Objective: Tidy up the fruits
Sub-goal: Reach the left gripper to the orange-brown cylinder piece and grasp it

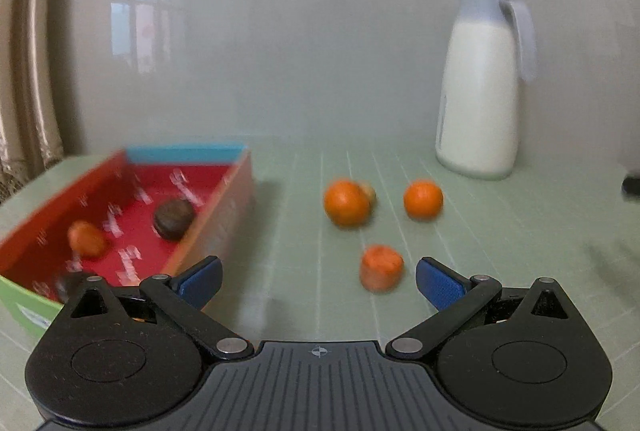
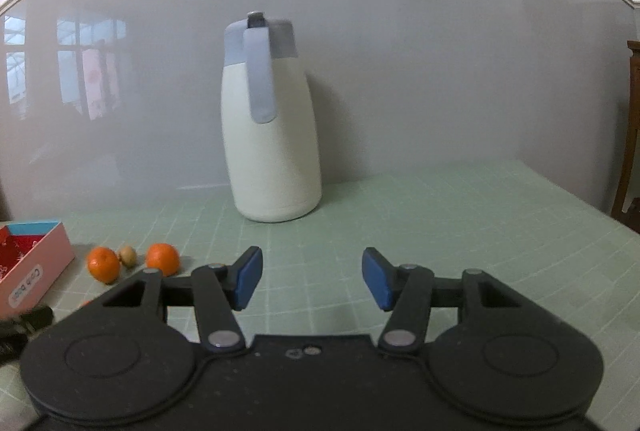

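The left tool (image 1: 319,285) has its blue tips wide apart with nothing in them, and one orange fruit (image 1: 381,267) sits on the green worktop (image 1: 500,231) just past them. The right tool (image 2: 312,281) is apart and empty too. Farther off are two more oranges (image 1: 346,203), a red box (image 1: 224,199) on the left holding an orange and a brown fruit (image 1: 174,219), and a white jug (image 2: 272,135) by the wall.
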A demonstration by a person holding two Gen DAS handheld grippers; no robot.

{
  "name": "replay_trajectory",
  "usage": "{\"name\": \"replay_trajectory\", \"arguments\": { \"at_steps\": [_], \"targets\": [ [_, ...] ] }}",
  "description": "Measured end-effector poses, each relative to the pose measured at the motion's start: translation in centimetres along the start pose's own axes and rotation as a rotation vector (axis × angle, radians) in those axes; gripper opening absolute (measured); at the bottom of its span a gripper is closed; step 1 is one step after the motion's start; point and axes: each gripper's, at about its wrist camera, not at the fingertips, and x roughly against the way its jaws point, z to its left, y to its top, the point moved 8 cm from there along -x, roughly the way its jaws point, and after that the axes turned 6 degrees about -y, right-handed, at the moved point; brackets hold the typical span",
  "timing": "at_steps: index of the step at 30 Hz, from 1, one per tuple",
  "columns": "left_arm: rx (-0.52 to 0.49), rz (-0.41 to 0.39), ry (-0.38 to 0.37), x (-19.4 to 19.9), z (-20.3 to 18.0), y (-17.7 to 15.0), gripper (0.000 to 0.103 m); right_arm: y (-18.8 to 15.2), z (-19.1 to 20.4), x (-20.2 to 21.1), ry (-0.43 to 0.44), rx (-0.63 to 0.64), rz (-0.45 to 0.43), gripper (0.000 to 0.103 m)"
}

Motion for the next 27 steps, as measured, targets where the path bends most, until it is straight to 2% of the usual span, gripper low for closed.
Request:
{"name": "replay_trajectory", "arguments": {
  "at_steps": [5,6,7,9,16,19,24,27],
  "targets": [
    [-0.017,0.005,0.004,-1.2,-1.2,0.4,0.103,0.5,-0.3,-0.5,0.019,-0.013,-0.006,0.055],
    [-0.009,0.007,0.006,-1.5,-1.1,0.5,0.1,0.6,-0.3,-0.6,0.023,-0.017,-0.008,0.056],
    [-0.006,0.012,0.013,-1.7,-1.0,0.6,0.09,0.7,-0.2,-0.8,0.025,-0.018,-0.009,0.056],
    [0.001,0.039,0.007,-2.4,-1.1,0.6,0.08,0.6,0.0,-1.3,0.036,-0.015,-0.006,0.056],
    [-0.011,0.067,0.011,-3.6,-2.2,0.8,0.077,0.2,-0.5,-3.0,0.016,0.002,0.017,0.057],
    [-0.033,0.091,0.004,-4.3,-3.1,0.7,0.065,-0.2,-1.4,-3.8,-0.014,0.0,0.04,0.057],
    [-0.017,0.119,-0.01,-5.0,-3.4,0.6,0.058,-0.2,-2.2,-4.6,-0.038,-0.029,0.059,0.057],
    [-0.001,0.13,-0.022,-5.4,-3.5,0.6,0.049,-0.5,-1.9,-5.1,-0.045,-0.016,0.071,0.057]
  ]
}}
